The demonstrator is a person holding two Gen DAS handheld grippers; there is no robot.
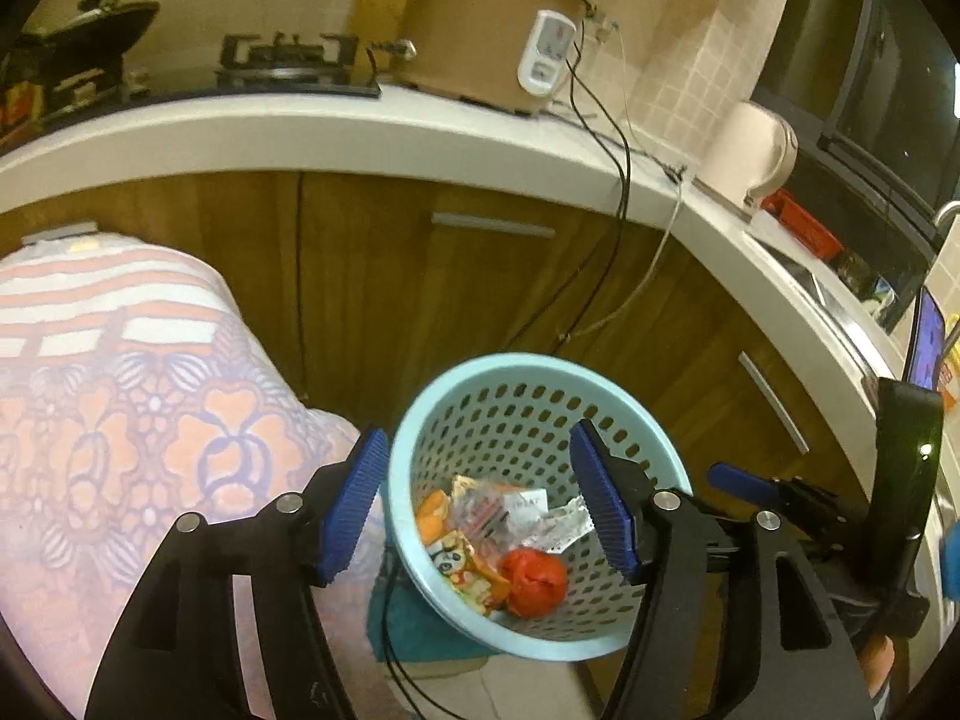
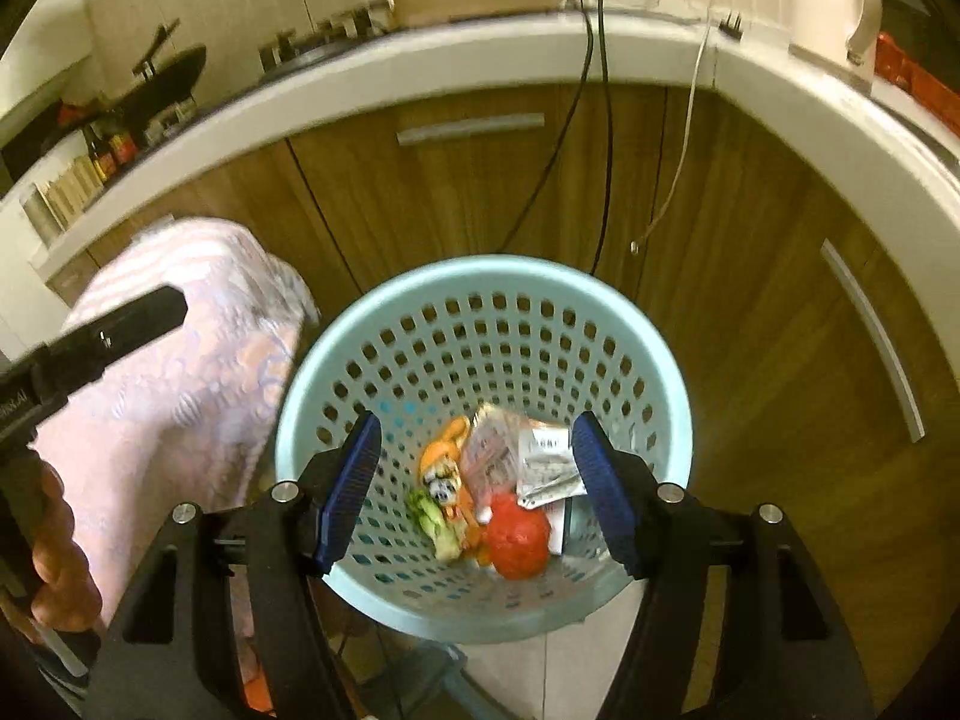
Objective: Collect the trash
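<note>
Both grippers open, nothing btwn pads: left gripper (image 1: 480,504) & right gripper (image 2: 477,492) above pale-blue perforated plastic basket (image 2: 480,324); red crumpled wrapper ball (image 2: 517,542) w/ other wrappers below them.

1. My left gripper (image 1: 480,504) is a black frame with triangular cut-outs in both arms.
2. Its pads (image 1: 354,504) are blue and finely ribbed.
3. Round silver screws (image 1: 290,503) sit at each arm's joints, toward 9 and 3 o'clock.
4. My right gripper (image 2: 477,495) has the same black frame and blue ribbed pads (image 2: 351,489).
5. In the right view, at 9 o'clock, my left gripper's black body (image 2: 90,342) carries small white lettering.
</note>
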